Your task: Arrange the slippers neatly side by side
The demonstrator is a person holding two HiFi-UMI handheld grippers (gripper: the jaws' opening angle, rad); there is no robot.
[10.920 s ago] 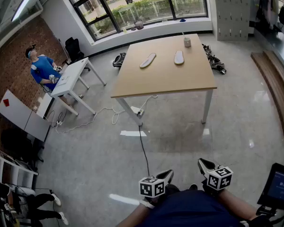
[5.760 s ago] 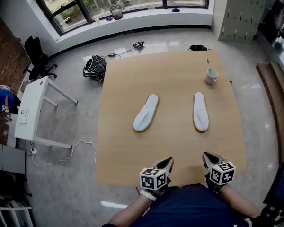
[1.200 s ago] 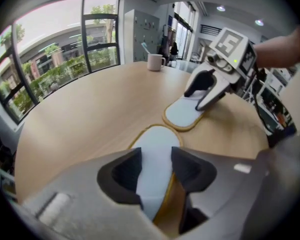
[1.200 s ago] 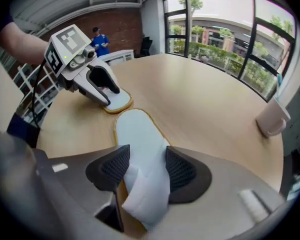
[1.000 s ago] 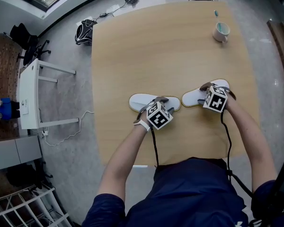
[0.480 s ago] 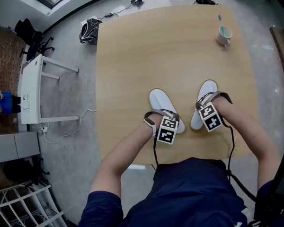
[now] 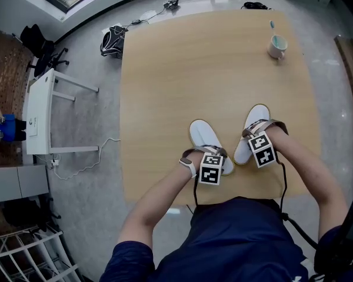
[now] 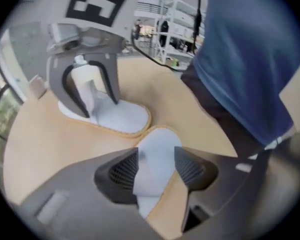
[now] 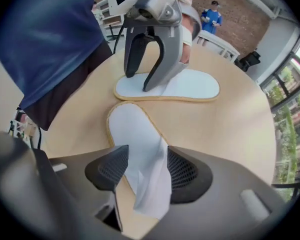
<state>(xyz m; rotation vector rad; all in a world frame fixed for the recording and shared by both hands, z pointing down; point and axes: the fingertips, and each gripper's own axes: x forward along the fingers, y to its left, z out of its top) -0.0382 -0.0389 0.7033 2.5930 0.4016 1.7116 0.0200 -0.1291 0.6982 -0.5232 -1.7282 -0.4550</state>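
Two white slippers lie close together near the table's front edge, heels almost touching and toes spread a little apart. The left slipper [image 7: 199, 132] [image 8: 157, 149] [image 9: 190, 89] has my left gripper [image 7: 206, 153] [image 8: 156, 166] [image 9: 140, 84] over its strap. The right slipper [image 7: 257, 114] [image 9: 132, 129] [image 8: 121, 120] sits under my right gripper [image 7: 255, 129] [image 9: 147, 171] [image 8: 92, 104]. Both pairs of jaws have just been opening. Each strap still stands between the pads, which look loose on it.
A mug [image 7: 276, 46] stands at the wooden table's [image 7: 165, 69] far right corner. The table's front edge runs just below the slippers, against the person's body. A white side table [image 7: 38, 119] and a black bag [image 7: 112, 40] are on the floor to the left.
One second ago both slippers lay crosswise. They now point away from me, side by side, nearer the front edge. Both grippers turned with them and the jaws look wider.
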